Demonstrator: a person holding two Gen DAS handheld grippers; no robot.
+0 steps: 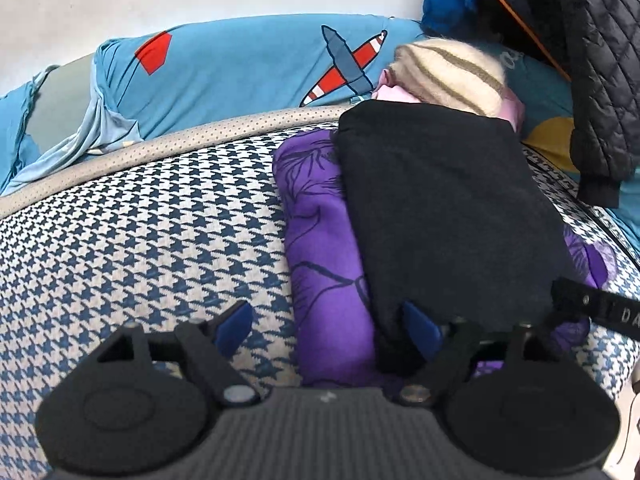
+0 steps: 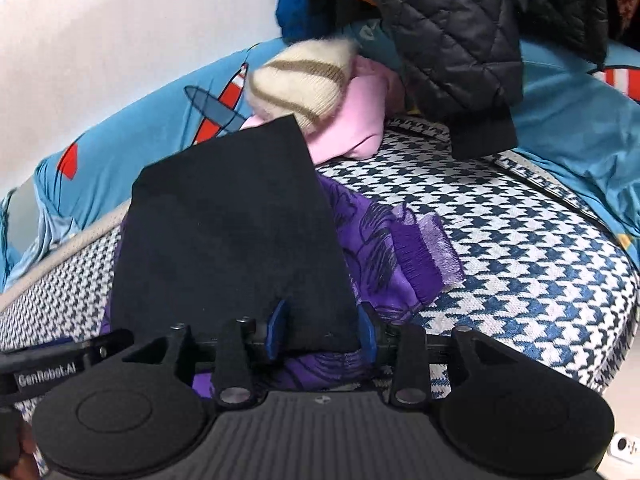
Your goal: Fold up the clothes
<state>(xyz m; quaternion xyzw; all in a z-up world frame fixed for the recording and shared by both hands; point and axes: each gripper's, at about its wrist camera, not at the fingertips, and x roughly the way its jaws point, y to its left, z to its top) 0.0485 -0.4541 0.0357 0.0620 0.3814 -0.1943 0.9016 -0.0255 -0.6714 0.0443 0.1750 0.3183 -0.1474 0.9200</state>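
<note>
The words "GenRobot.AI" stand in white on the black bar of the left gripper (image 2: 52, 364). The letters "DA" show on the right gripper (image 1: 600, 308).

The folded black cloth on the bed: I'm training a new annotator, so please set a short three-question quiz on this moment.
1. True or false: the folded black cloth lies on top of the purple flower-print garment.
2. Which gripper has the black cloth's near edge between its blue fingers: A) left gripper, B) right gripper?
3. Fill in: the cream knitted hat with brown stripes rests on a ____ garment.

Key: 1 true; 2 B, the edge sits between them, while the left jaws stand wide with only one finger beside the cloth; 3 pink.
</note>
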